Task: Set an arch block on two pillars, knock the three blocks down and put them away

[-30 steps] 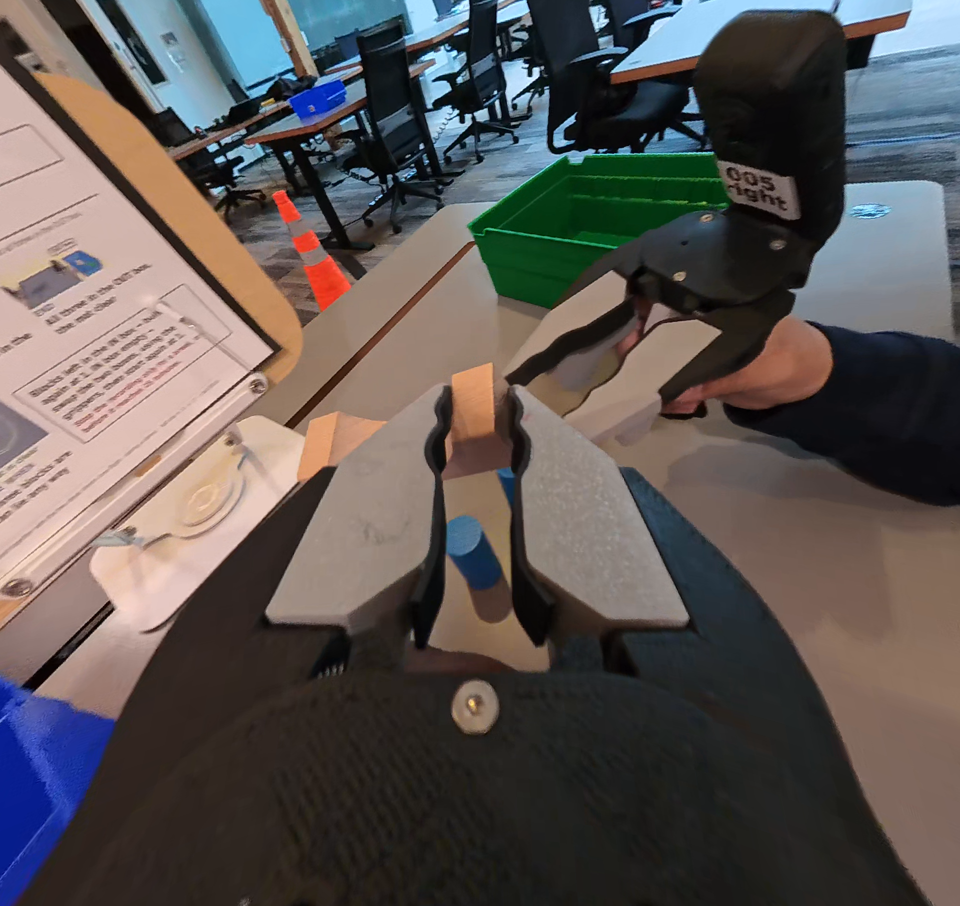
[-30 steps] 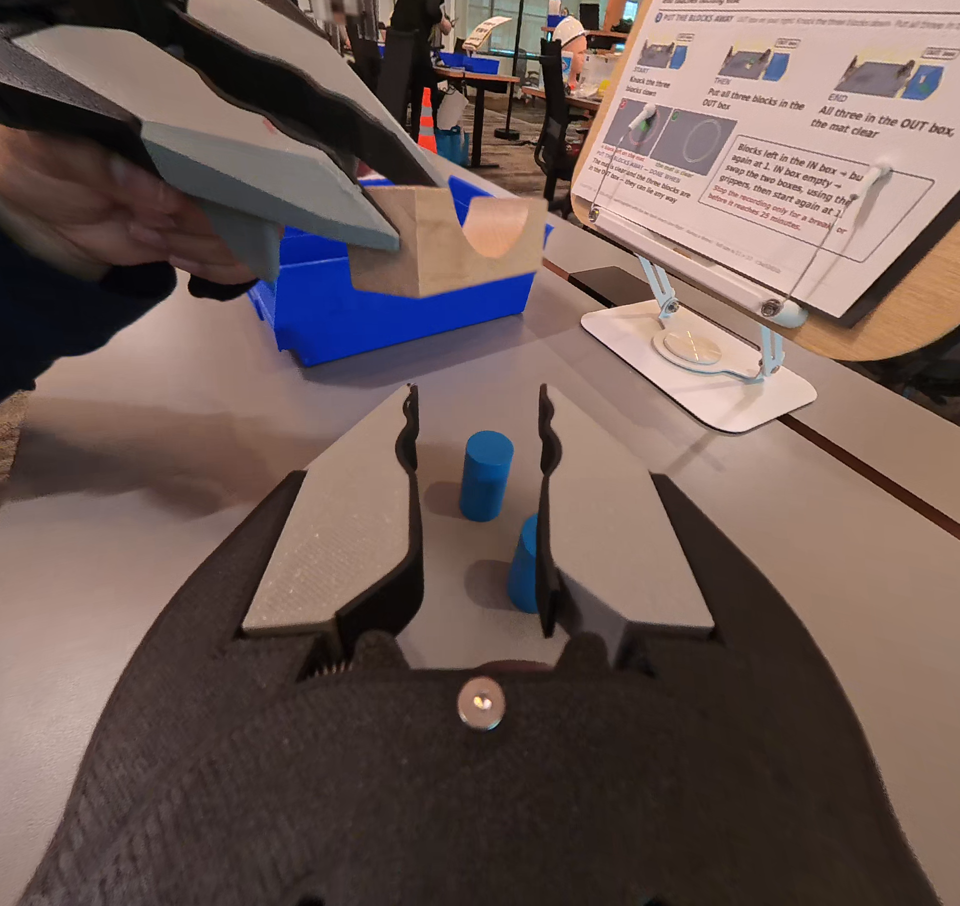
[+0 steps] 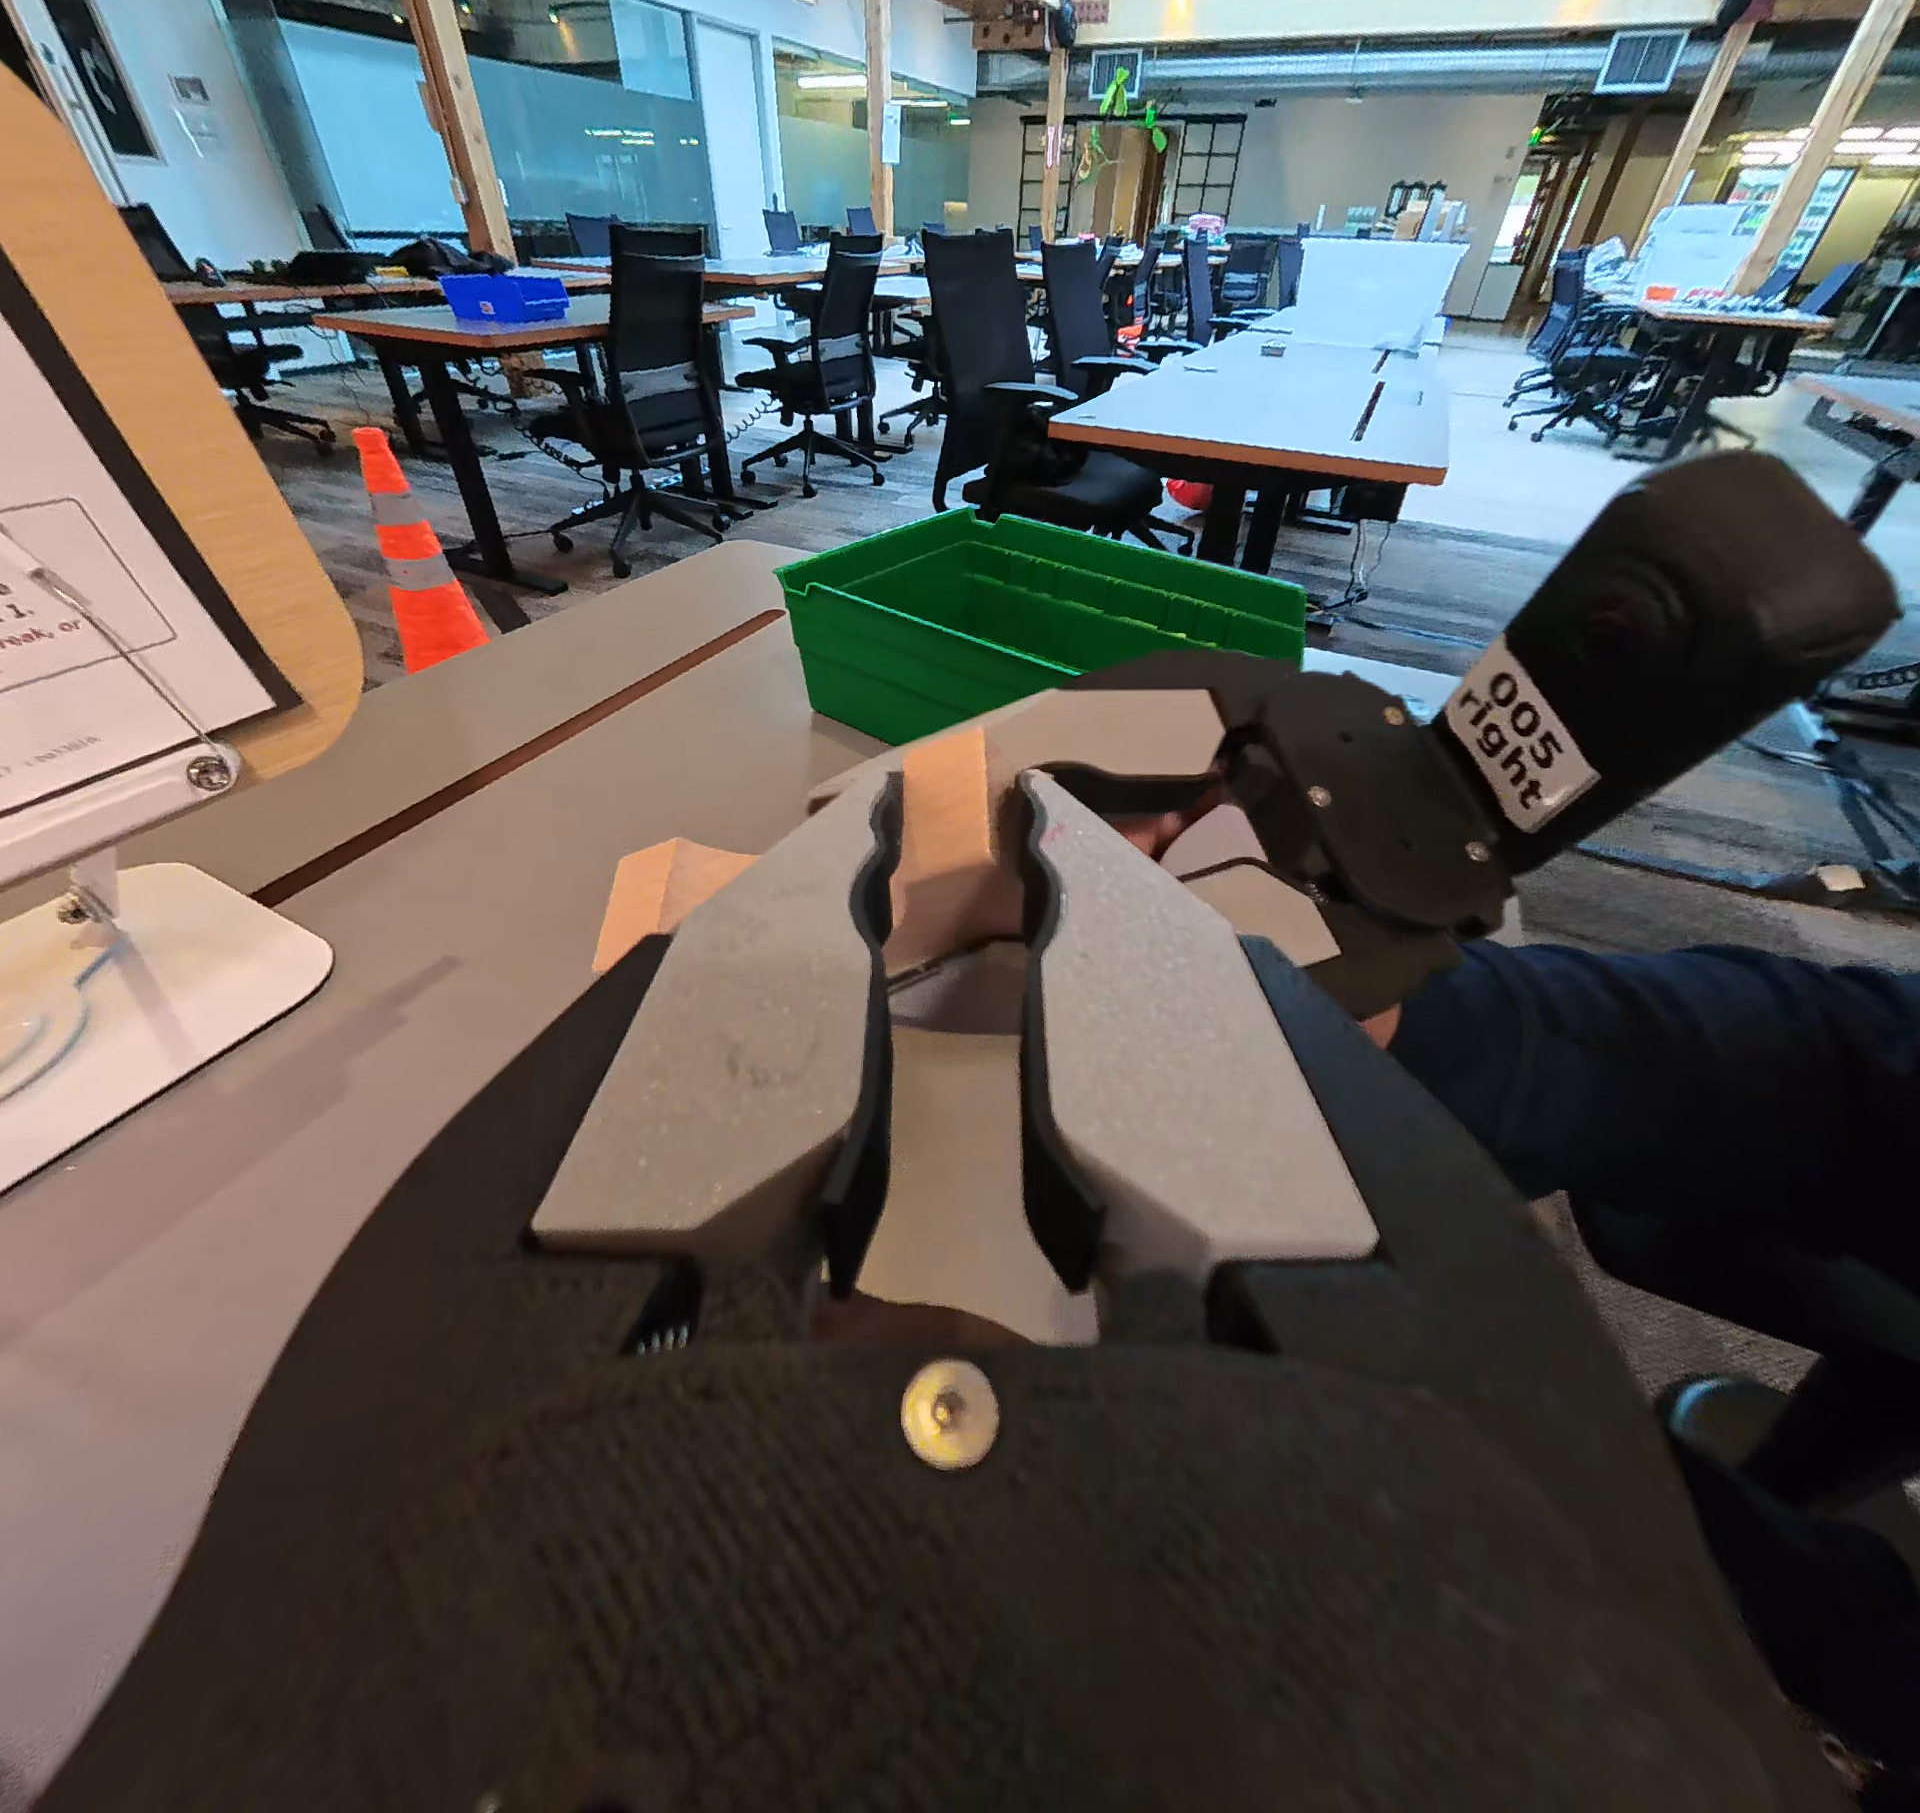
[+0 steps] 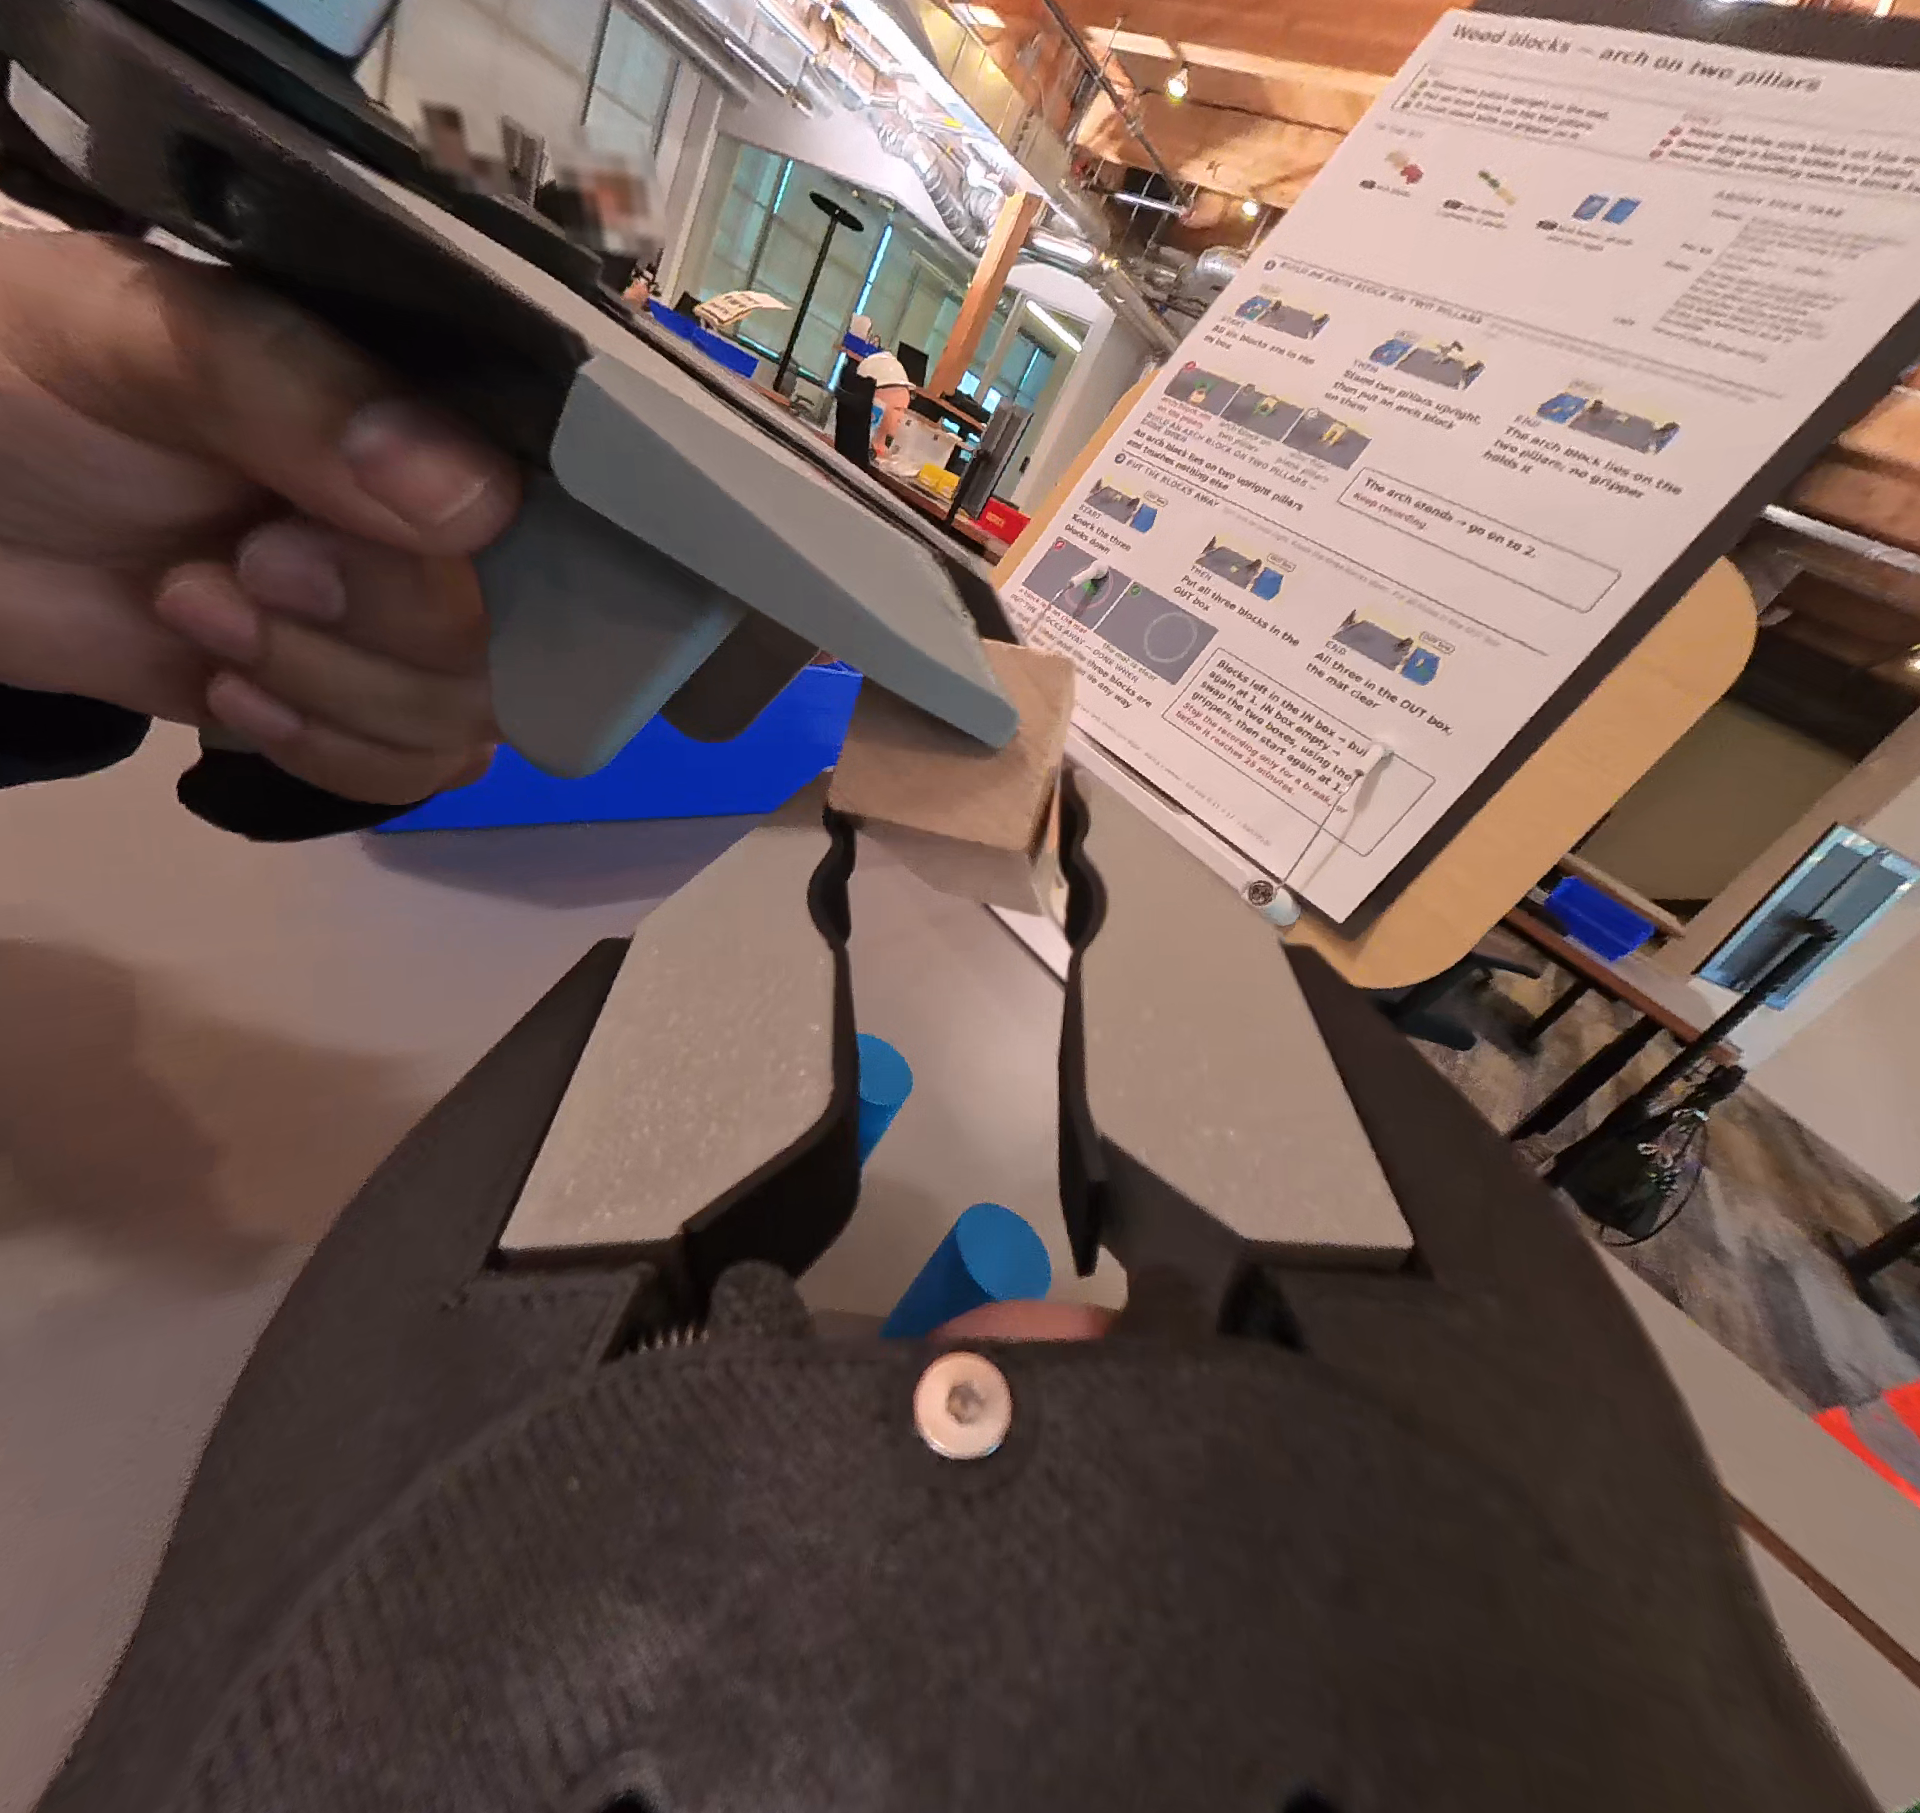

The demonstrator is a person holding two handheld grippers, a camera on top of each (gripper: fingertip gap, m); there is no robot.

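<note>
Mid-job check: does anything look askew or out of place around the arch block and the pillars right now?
Yes. The wooden arch block is in the air, tilted, in the left gripper, with the right gripper straddling its end. Both blue pillars stand upright, bare, below.

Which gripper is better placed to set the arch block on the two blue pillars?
Left. The left gripper already clamps the wooden arch block; the right gripper is open at the block's end. The blue pillars stand below, so lowering it looks simplest.
</note>
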